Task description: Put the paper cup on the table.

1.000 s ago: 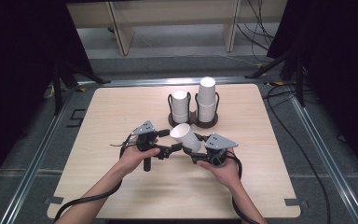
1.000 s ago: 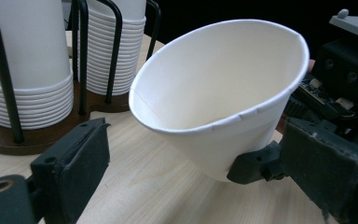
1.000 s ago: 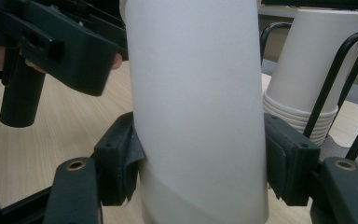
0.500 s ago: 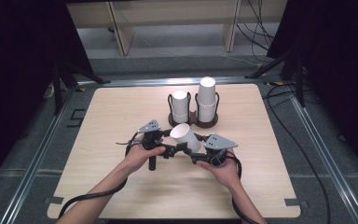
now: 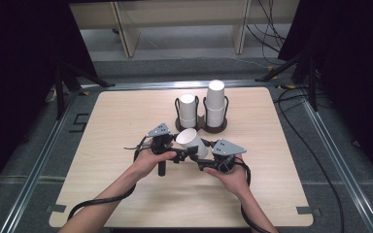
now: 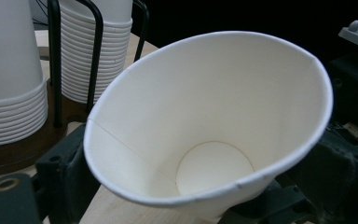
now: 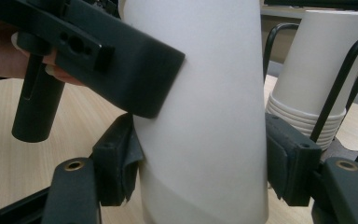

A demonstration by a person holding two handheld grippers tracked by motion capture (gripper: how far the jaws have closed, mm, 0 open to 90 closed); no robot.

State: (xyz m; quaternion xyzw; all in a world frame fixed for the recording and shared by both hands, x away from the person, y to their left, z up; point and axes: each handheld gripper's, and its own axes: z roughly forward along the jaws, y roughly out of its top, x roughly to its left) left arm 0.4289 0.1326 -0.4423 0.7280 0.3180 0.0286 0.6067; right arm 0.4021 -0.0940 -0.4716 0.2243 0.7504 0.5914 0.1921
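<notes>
Cup (image 5: 193, 141) is what it all turns on: we see a white paper one held tilted above the table (image 5: 126, 116), mouth toward the left gripper (image 5: 175, 156), base down toward the right gripper (image 5: 201, 158). So its long axis runs slantwise between the two tools. In the right gripper view the pads squeeze the cup's lower wall from both sides; that's a firm hold. The left gripper's jaws have just been closing, one jaw lying along the outside wall near the rim, and whether it truly pinches the rim we cannot tell. Just behind stands the holder (image 5: 201, 124) with its two stacks (image 5: 215, 104). We judge the left hand nearer the mouth, so any handover or separating pull goes along that slanted axis.
</notes>
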